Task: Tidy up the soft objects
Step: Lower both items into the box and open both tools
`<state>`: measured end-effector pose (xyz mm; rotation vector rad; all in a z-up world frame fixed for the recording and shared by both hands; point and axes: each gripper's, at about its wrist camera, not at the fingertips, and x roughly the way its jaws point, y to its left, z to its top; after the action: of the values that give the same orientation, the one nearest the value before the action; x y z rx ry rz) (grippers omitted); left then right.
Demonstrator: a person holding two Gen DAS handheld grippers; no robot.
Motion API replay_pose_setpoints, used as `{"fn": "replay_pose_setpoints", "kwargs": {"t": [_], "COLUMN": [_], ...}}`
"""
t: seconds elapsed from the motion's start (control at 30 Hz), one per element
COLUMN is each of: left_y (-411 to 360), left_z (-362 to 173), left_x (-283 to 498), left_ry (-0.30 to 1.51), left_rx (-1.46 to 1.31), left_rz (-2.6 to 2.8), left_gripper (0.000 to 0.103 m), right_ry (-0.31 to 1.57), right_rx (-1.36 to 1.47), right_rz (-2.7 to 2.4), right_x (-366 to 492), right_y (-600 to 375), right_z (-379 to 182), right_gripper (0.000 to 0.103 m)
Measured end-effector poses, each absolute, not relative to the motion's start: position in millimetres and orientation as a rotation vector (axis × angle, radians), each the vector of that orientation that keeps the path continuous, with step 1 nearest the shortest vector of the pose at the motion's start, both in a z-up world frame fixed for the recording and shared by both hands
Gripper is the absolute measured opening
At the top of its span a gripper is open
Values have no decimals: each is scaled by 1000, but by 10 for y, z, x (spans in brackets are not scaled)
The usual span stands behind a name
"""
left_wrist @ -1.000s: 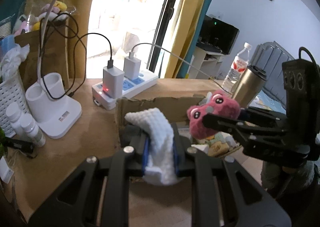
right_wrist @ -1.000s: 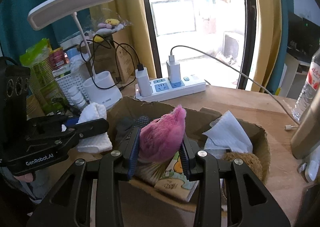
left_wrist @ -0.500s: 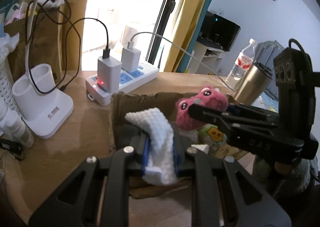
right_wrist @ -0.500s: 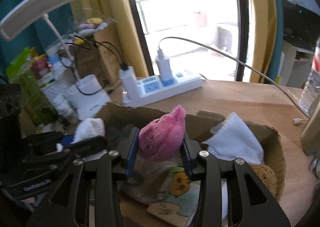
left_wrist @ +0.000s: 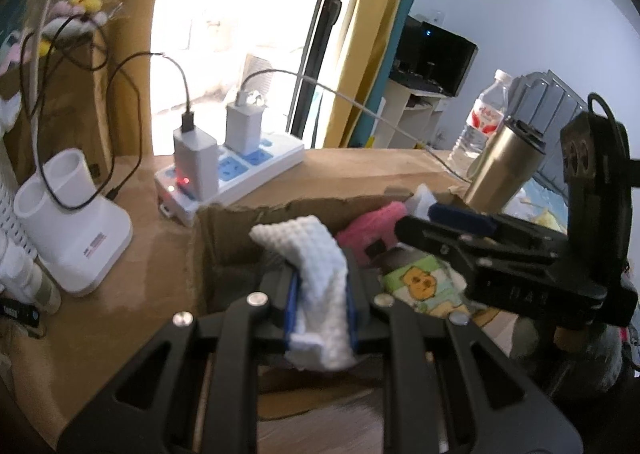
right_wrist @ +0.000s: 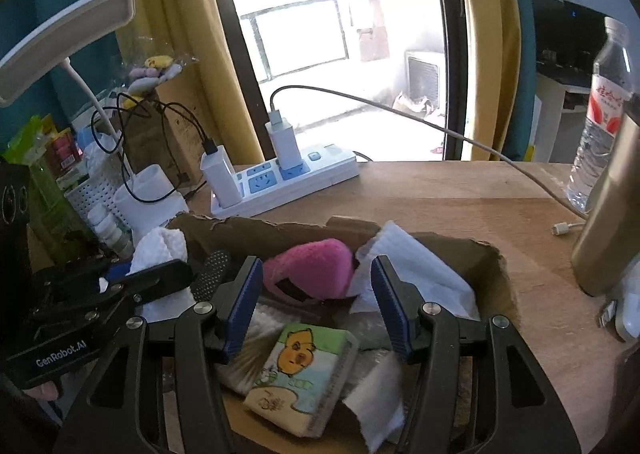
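My left gripper (left_wrist: 320,302) is shut on a white knitted cloth (left_wrist: 316,278) and holds it over the near left corner of the cardboard box (left_wrist: 248,230). The cloth also shows in the right wrist view (right_wrist: 160,250). My right gripper (right_wrist: 316,302) is open above the box (right_wrist: 492,278). The pink plush toy (right_wrist: 310,274) lies inside the box just beyond its fingertips; it also shows in the left wrist view (left_wrist: 368,230). A cartoon-print tissue pack (right_wrist: 300,374) and white tissues (right_wrist: 404,266) lie in the box too.
A white power strip (right_wrist: 288,182) with two chargers lies behind the box. A white lamp base (left_wrist: 72,230) and a basket with small bottles (right_wrist: 100,210) stand at the left. A metal flask (left_wrist: 500,170) and a water bottle (right_wrist: 600,134) stand at the right.
My right gripper has opened and released the pink plush toy, which now rests in the box. My left gripper still holds the white cloth, shifted slightly nearer the box.
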<state>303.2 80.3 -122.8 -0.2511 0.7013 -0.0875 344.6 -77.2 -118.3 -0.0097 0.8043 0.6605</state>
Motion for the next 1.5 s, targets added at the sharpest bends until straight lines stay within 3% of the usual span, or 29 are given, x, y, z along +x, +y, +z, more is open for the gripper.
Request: {"fn": "replay_pose_setpoints", "kwargs": {"t": [0.4,0.6,0.63,0.73,0.77,1.5], "left_y": [594,522,532,556,565,614], "left_z": [-1243,-1368,-1389,-1388,-1371,-911], "left_x": [3365,3536,3553,3547,3529,2928], "left_ry": [735,801,813,819,812,693], "left_rx": [-204,-168,-172,-176,-182,-200], "left_rz": [-122,-79,-70,-50,-48,-25], "left_gripper": [21,28,31,66,72,72], "right_ry": [781,779,779,778,776,687], "right_rx": [48,60,60,63,64,27], "right_rz": [608,616,615,612,611,613], "right_x": [3482,3492,3493,3488,3482,3045], "right_y": [-1102,-1142,-1148,-1161,-1161,-1229], "right_z": [-1206,-1221,-1223,-1222,-1214,-792], "right_gripper": [59,59,59,59,59,60]}}
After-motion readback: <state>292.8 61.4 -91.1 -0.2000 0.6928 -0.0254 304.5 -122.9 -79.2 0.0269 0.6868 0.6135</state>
